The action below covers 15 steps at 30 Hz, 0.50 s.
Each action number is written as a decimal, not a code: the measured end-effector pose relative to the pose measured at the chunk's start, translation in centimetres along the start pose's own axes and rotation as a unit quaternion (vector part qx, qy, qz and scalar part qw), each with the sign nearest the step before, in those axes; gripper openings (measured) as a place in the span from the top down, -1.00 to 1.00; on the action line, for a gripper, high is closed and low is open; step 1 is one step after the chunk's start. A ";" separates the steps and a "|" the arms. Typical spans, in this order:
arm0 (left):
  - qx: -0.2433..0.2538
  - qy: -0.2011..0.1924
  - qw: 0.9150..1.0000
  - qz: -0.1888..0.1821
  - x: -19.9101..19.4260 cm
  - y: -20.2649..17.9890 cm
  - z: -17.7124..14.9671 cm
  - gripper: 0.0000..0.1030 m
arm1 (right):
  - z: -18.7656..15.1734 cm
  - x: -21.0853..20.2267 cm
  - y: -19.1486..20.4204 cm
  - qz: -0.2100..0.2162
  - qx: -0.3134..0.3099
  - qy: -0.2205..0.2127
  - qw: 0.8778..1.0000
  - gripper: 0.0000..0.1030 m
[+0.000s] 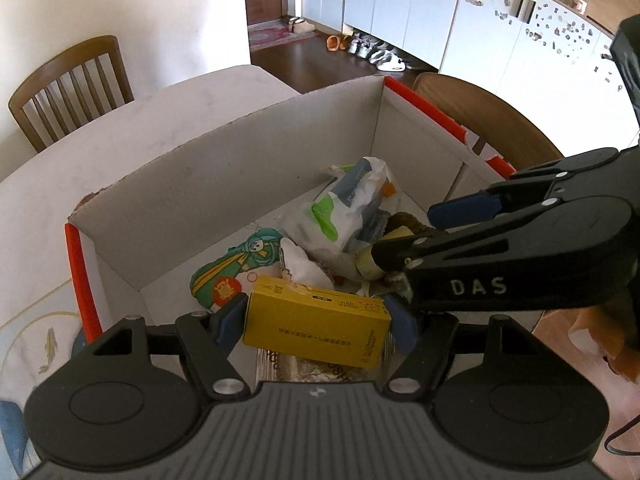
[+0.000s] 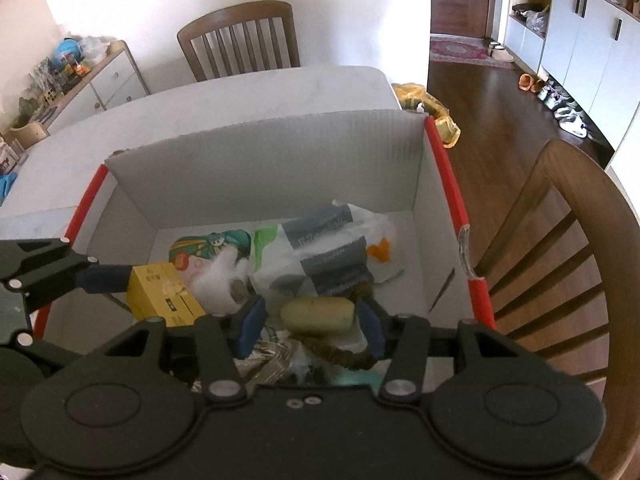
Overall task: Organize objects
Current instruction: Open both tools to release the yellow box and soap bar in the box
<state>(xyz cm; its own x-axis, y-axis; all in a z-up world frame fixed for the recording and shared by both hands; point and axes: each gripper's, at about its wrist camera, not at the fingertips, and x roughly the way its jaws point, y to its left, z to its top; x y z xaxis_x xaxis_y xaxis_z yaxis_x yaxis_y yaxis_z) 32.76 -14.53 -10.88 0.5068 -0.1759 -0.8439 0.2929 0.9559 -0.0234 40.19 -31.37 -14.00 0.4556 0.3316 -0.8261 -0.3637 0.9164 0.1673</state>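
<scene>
My left gripper (image 1: 318, 322) is shut on a yellow box (image 1: 316, 326) and holds it over the open cardboard box (image 1: 224, 168) with red edges. The yellow box also shows in the right wrist view (image 2: 164, 294). My right gripper (image 2: 310, 320) sits inside the cardboard box (image 2: 272, 152) with its blue pads on either side of an olive-yellow oblong piece (image 2: 318, 314) on a brown rope (image 2: 336, 354); whether the pads touch it is unclear. The right gripper (image 1: 404, 240) reaches in from the right in the left wrist view.
The cardboard box holds a white plastic bag (image 2: 332, 252), a green cartoon packet (image 2: 208, 246) and white wadding (image 2: 224, 280). It stands on a white table (image 2: 240, 92). Wooden chairs stand behind (image 2: 240, 40) and to the right (image 2: 560, 240).
</scene>
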 end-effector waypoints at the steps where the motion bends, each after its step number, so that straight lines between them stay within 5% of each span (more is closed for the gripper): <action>1: -0.002 -0.001 1.000 -0.002 -0.1 0.0 0.0 -0.43 | 0.0 -0.2 -0.1 0.001 0.001 -0.002 1.000 -0.04; 15: -0.030 -0.045 0.998 -0.017 -3.7 0.9 -1.1 -0.49 | -0.8 -4.8 0.8 0.019 0.012 -0.048 0.999 -0.21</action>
<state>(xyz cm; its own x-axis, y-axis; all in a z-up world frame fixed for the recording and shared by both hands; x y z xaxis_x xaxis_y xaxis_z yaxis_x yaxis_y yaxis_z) 30.22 -12.79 -8.39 0.5684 -0.2269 -0.7908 0.2638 0.9607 -0.0860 37.08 -32.43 -10.38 0.5181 0.3857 -0.7634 -0.3633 0.9073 0.2118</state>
